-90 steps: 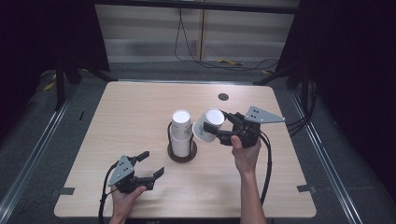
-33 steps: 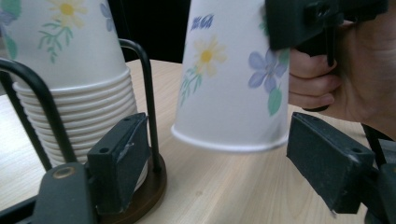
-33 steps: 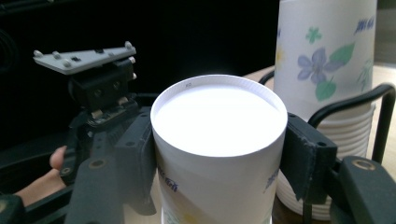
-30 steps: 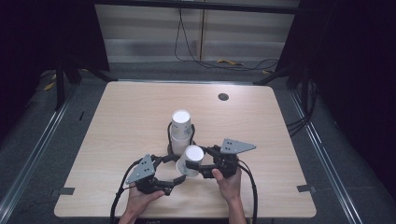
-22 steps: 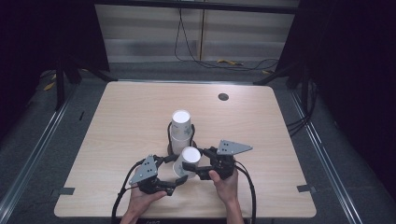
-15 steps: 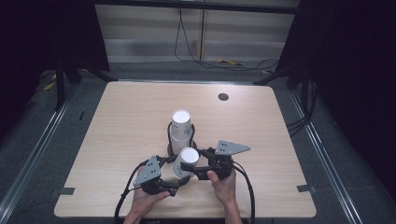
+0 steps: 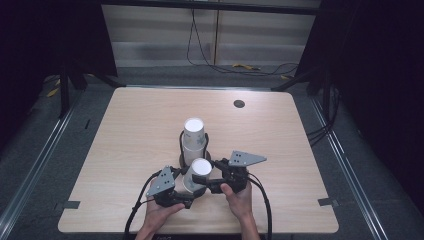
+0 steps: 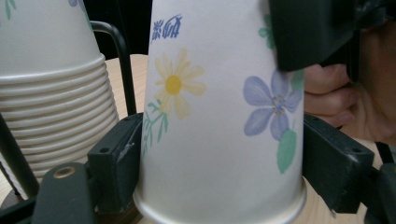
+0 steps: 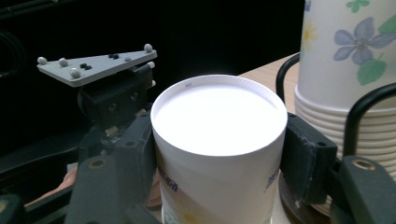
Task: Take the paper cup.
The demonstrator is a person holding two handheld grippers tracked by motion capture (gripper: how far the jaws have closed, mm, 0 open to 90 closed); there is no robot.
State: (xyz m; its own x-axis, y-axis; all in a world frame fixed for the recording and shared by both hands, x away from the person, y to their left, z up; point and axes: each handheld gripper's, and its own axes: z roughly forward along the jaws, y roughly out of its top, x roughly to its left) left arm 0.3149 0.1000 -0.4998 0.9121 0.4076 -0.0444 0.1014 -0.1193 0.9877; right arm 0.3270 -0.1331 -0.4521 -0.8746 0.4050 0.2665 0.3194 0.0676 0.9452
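An upside-down flowered paper cup [image 7: 197, 175] hangs just in front of a stack of like cups [image 7: 194, 134] in a black wire holder [image 7: 181, 150]. My right gripper [image 7: 209, 183] is shut on the cup's upper part; in the right gripper view its jaws [image 9: 219, 154] clamp both sides below the white base [image 9: 219, 112]. My left gripper [image 7: 189, 193] comes in from the left. In the left gripper view its jaws [image 8: 219, 172] have just been closing around the cup [image 8: 210, 116] near the rim, and both pads [image 8: 116, 163] touch it.
The light wooden table [image 7: 125, 140] has bare room left, right and behind the stack. A small dark round grommet [image 7: 239, 104] sits at the back right. Both hands are close to the table's front edge, and cables trail from both grippers.
The right gripper carried the cup from beside the stack's right down to the front. The left gripper slid right, up to the cup, and its jaws now sit around the rim end.
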